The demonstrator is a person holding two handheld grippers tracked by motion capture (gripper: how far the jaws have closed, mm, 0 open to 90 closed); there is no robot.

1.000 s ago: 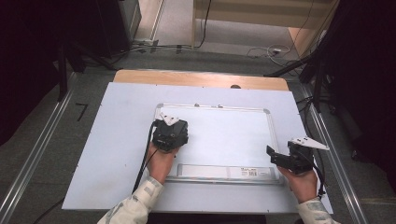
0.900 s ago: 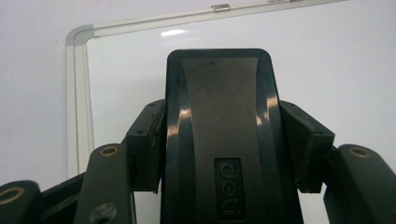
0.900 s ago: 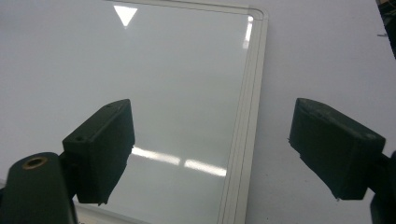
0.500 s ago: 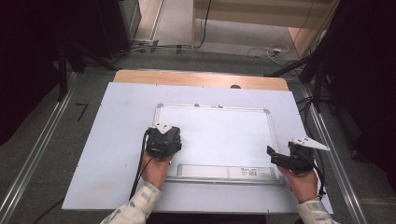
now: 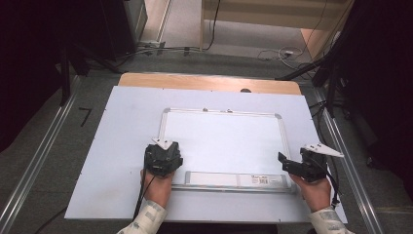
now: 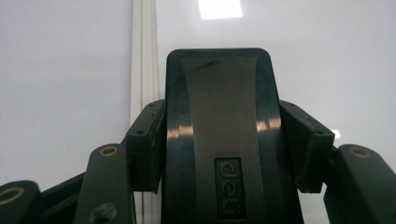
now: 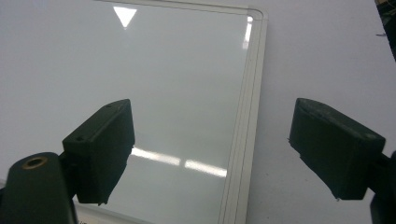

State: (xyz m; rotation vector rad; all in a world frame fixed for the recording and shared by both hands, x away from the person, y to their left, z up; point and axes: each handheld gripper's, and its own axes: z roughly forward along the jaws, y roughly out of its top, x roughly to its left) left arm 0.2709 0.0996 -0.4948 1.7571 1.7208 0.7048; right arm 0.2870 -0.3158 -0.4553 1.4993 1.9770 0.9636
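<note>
A black plastic whiteboard eraser (image 6: 227,140) sits pinched between the left gripper's (image 5: 162,157) pads at the left edge of the white, silver-framed whiteboard (image 5: 221,141). The right gripper (image 5: 303,165) hovers spread over the board's lower right corner.

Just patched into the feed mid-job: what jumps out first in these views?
The left tool is clamped on a black eraser, which sits over the near left corner of the whiteboard, beside its pale frame. The whiteboard lies flat in the middle of the white table sheet, its surface looking clean. The right tool stands open and holds nothing at the board's near right corner.
</note>
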